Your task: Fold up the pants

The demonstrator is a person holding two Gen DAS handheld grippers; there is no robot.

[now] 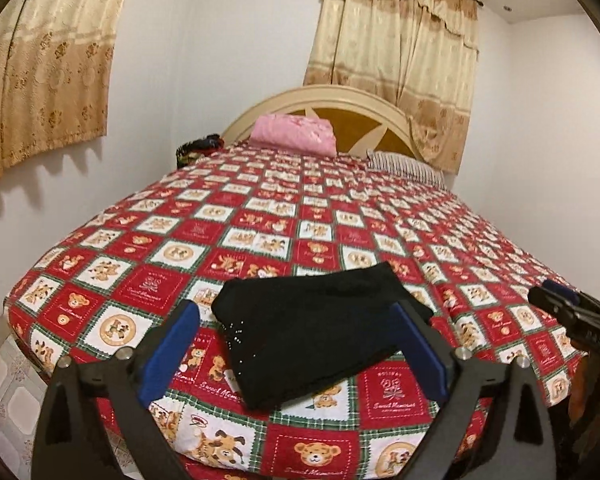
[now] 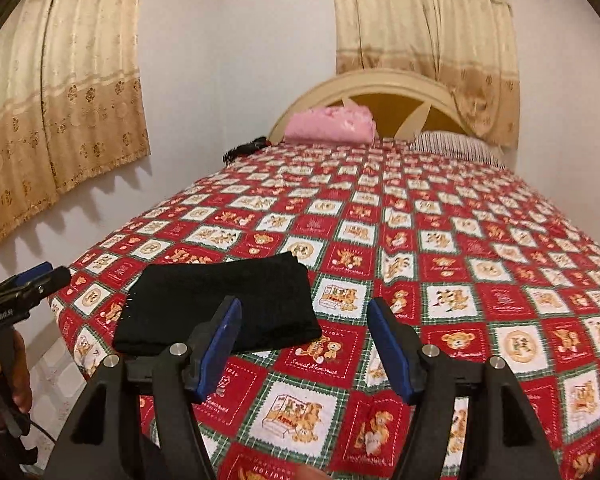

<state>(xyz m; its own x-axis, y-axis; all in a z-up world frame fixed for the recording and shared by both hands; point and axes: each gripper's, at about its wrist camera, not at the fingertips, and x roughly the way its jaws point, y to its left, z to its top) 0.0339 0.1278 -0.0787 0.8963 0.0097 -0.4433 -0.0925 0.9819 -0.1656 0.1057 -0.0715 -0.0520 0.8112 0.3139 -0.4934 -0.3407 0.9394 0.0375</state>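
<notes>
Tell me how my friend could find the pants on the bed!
Look at the big bed with the red teddy-bear cover. Near its foot end, far from the pink bundle by the headboard, lie the pants, folded into a small flat pile. They are the only plain black thing on the bed.

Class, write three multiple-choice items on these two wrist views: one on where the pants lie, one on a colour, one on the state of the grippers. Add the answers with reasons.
1. Where do the black pants lie?
A. near the foot of the bed
B. against the headboard
C. on the floor

2. What colour is the bundle by the headboard?
A. green
B. pink
C. blue

3. How do the left gripper and the right gripper stand?
A. both clamped on the pants
B. one holding a pillow
C. both open, holding nothing

Answers:
A, the folded pants rest on the bedspread at its near end.
B, it is plainly pink.
C, the pads stand apart with nothing pinched.
</notes>
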